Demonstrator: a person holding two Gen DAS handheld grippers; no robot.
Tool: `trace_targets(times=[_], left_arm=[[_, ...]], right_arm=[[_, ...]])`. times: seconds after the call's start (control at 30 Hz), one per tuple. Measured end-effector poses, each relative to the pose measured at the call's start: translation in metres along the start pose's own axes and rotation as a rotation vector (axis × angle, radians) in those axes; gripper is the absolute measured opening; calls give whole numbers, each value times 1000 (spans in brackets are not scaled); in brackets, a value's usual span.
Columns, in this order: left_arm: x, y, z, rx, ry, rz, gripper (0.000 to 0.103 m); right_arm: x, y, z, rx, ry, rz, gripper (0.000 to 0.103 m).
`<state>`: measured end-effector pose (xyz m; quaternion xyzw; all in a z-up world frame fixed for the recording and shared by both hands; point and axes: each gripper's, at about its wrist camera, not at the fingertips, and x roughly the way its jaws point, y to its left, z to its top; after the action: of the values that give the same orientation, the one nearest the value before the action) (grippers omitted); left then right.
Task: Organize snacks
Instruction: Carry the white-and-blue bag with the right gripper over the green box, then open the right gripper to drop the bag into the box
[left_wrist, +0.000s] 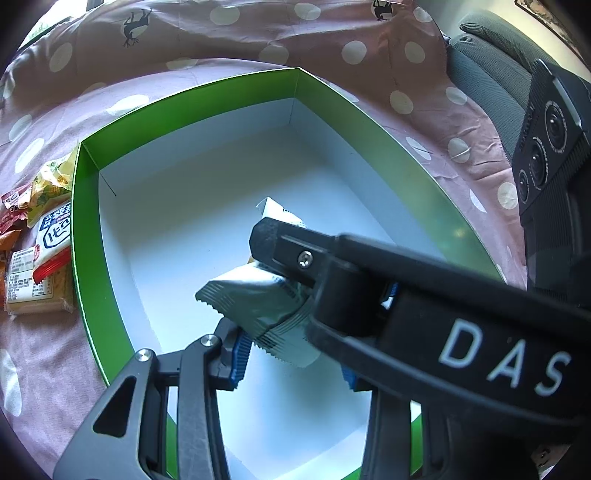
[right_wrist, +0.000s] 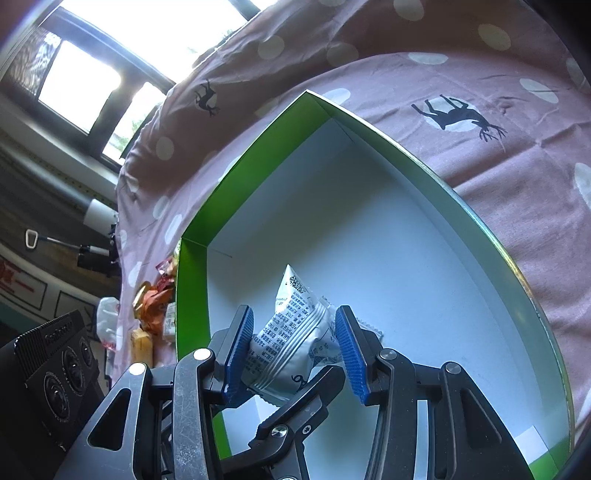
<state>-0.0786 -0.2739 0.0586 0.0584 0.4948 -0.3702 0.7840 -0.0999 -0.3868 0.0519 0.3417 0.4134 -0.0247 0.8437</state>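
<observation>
two grippers meet over one shallow rectangular box (right_wrist: 480, 236) of thin card, glossy green on its walls and matt white inside, standing on a pink cotton cloth (left_wrist: 369, 48) printed with pale dots and dark deer. between them hangs a small silvery foil snack packet (right_wrist: 291, 343), pillow-shaped, with ribbed crimped seals, zigzag-cut ends and fine black print on its crinkled face. the right gripper (right_wrist: 295, 350) has its ribbed blue rubber pads partly apart and pressed on both sides of the packet, which fills the gap between them. the left gripper (left_wrist: 291, 354) comes in from the side with its jaws narrowly parted and closed on the same packet's sealed end; one blue pad (left_wrist: 240, 354) shows against the foil, the other is mostly hidden behind the right gripper's black arm. the packet sits above the box's white floor, whether touching it cannot be told. outside the box's left wall lies a loose heap of other snacks (left_wrist: 37, 240): crumpled yellow, orange and red wrappers and a flat pale cracker pack in clear film
</observation>
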Motion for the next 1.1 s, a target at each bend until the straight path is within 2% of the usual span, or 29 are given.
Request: trace_targets(times=[0.17,0.33,0.4,0.57,0.67,0.77,0.87,1.1], left_arm=[[-1,-1,-1,8,6,4,41],[-9,-2,0,14,-6,-53,41],[-18,-2,-1,19,-22,-52,43],[-42,-1,-3,32,-90,-20,61],[-59,2,-2,19,-127,-76,72],[-78,2,-4,21,-173,-91,78],[-94,6,-8,27,-213,-58,84],[-115,45,-16,-20,-271,56,87]], right_arm=[[1,1,0,-1,9,-5,50],[-8,14,-3,-61,-19,-69,50],[-15,17,-3,-77,-41,-81,55],[-35,22,-4,-85,-113,-103,65],[-45,25,-4,-94,-146,-102,73],[-53,31,-6,-109,-172,-94,78],[-59,40,-8,-129,-200,-96,80],[-71,58,-16,-159,-252,-74,85]])
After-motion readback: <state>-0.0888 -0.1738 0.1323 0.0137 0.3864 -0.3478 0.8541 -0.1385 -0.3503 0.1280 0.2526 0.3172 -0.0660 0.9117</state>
